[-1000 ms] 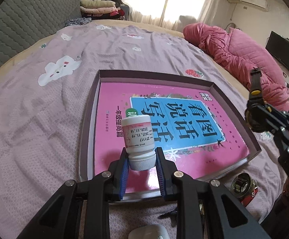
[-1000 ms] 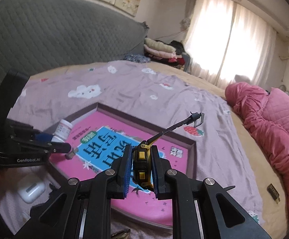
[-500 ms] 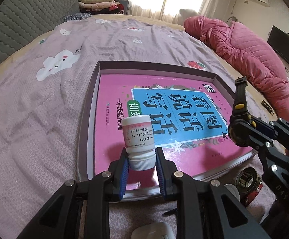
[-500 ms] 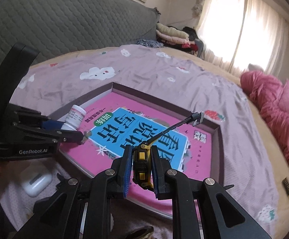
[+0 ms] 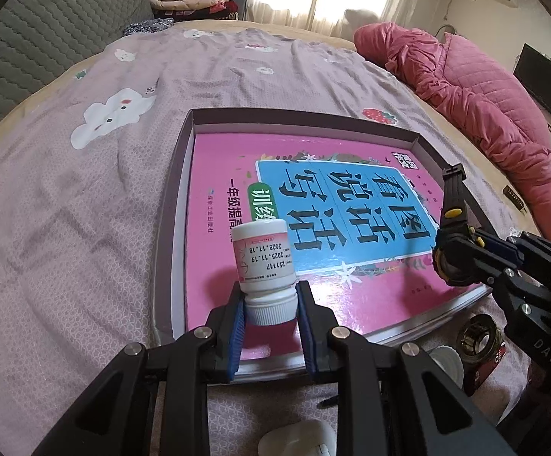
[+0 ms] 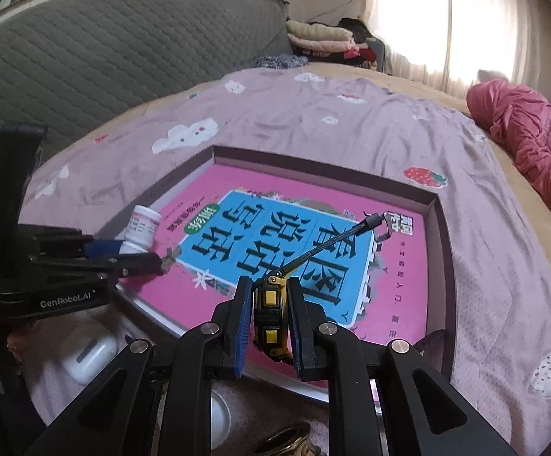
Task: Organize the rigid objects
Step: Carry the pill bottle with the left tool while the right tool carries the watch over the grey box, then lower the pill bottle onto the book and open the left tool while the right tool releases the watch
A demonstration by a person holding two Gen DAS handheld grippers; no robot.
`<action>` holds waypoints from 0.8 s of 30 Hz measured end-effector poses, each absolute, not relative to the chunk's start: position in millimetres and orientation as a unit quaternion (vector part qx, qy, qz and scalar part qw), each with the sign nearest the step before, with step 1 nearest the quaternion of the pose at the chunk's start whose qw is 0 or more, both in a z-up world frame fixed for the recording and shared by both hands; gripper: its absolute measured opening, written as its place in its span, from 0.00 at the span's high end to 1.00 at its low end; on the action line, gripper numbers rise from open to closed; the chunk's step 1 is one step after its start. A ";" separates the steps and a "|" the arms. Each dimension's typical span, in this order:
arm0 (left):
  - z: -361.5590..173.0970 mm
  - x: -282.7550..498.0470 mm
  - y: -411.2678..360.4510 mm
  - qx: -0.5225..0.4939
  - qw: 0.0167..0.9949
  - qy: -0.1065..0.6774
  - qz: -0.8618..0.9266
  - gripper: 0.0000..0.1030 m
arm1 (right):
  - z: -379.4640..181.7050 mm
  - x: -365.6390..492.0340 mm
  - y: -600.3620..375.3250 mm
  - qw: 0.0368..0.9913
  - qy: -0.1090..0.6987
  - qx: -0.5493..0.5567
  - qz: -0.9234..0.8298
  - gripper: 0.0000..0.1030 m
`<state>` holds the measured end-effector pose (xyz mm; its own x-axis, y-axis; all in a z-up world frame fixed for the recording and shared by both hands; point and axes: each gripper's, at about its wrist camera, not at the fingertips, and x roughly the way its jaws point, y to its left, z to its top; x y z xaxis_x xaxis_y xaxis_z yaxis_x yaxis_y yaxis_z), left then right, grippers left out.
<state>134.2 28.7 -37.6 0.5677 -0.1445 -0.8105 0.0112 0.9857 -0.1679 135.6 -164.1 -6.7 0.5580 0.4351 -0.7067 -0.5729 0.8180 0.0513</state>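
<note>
Both grip: left gripper clamps the pill bottle by its cap; right gripper clamps a black-yellow wristwatch, face hidden; earbud case half-covered.

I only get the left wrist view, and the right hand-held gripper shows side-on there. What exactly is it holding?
Observer: A black and yellow watch, clamped between the blue pads of the right hand-held gripper.
Operator: Where does its strap point?
Observer: Forward and up over the pink book, buckle at the far end.
Operator: Anything below my left hand-held gripper?
Observer: A white earbud case lies on the bedspread under it.
</note>
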 end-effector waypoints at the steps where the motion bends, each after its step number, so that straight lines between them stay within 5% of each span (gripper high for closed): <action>1: -37.5 134.3 28.5 -0.071 0.882 0.463 -0.044 0.75 | -7.1 136.0 -163.8 0.876 0.376 -0.095 0.288 0.82; 24: -37.9 135.5 29.8 -0.057 0.881 0.469 -0.031 0.75 | -18.5 141.8 -166.9 0.855 0.419 -0.110 0.284 0.81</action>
<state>135.5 29.8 -37.9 0.5585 -0.1090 -0.8223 0.0018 0.9915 -0.1302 141.8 -166.9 -18.5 0.4876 0.3927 -0.7798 -0.5773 0.8150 0.0495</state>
